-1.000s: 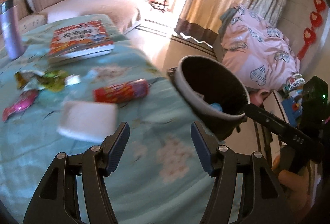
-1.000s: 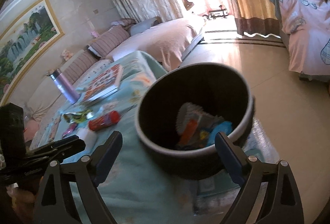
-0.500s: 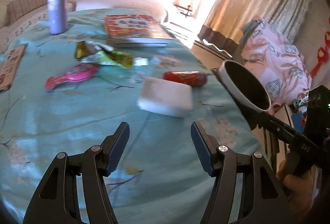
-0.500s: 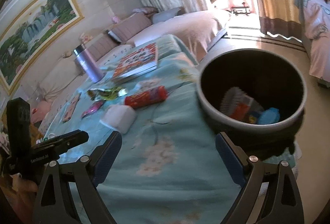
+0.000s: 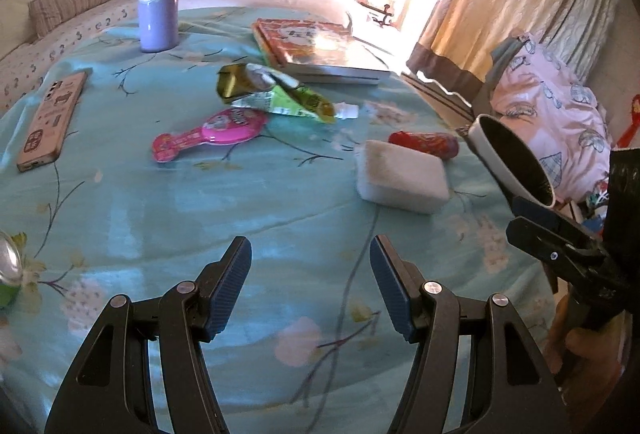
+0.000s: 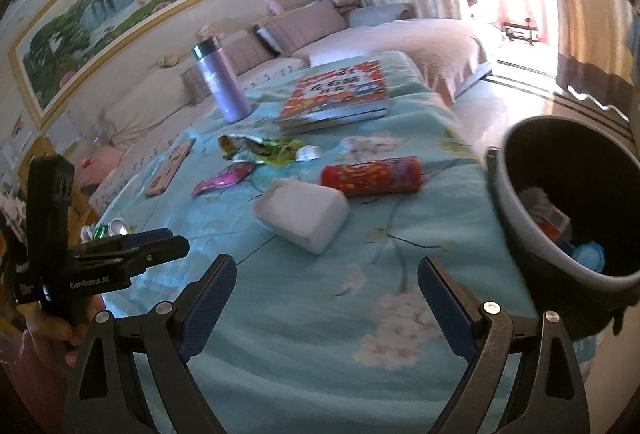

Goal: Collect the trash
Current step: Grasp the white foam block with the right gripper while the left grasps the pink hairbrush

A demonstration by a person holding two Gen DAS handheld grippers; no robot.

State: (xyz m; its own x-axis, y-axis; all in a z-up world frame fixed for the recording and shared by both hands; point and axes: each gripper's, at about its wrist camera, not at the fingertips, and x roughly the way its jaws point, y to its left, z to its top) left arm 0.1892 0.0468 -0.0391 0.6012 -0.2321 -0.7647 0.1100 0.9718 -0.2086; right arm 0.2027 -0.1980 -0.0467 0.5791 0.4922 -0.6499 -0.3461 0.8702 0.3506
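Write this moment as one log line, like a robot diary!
left gripper: open, empty | right gripper: open, empty | dark round bin: at table edge, holds trash | red cylindrical wrapper, white foam block: on teal tablecloth

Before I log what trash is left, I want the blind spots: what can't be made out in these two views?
- Bin contents: left wrist view shows only its dark rim edge-on; right wrist view shows a few blurred bits, the frame edge cuts off the rest.
- Can: cut off by the left edge in the left wrist view; tiny behind the left gripper in the right.
- Wrappers: print too small to read.
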